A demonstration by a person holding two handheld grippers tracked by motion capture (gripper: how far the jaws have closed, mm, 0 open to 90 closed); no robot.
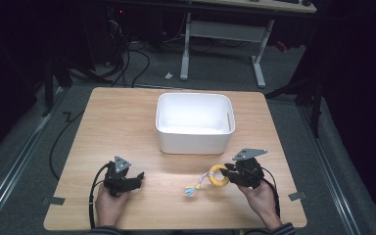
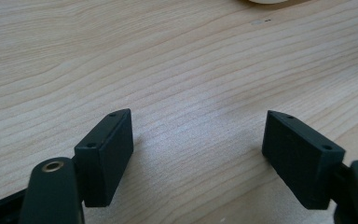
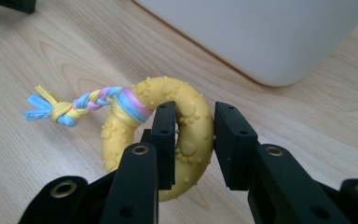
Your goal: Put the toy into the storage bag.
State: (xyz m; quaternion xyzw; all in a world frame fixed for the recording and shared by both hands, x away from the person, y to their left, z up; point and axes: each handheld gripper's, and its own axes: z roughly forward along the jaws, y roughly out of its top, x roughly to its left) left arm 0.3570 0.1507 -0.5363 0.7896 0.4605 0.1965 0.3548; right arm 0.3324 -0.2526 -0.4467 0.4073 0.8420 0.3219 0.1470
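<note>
High view: one white bin (image 1: 194, 139) sits mid-table (image 1: 122, 117). The right gripper (image 3: 193, 140) clamps one yellow ring toy (image 3: 186, 116) near the front edge; the left gripper (image 2: 198, 154) gapes wide, empty.

Item count at the table

Counted: one wooden table (image 1: 127, 122); one white bin (image 1: 194, 123); one yellow ring toy (image 3: 168, 135) with one braided tail (image 3: 70, 108); two handheld grippers, the left gripper (image 1: 136, 179) and the right gripper (image 1: 229, 172); two pieces of tape (image 1: 53, 200) at the table's near corners.
</note>
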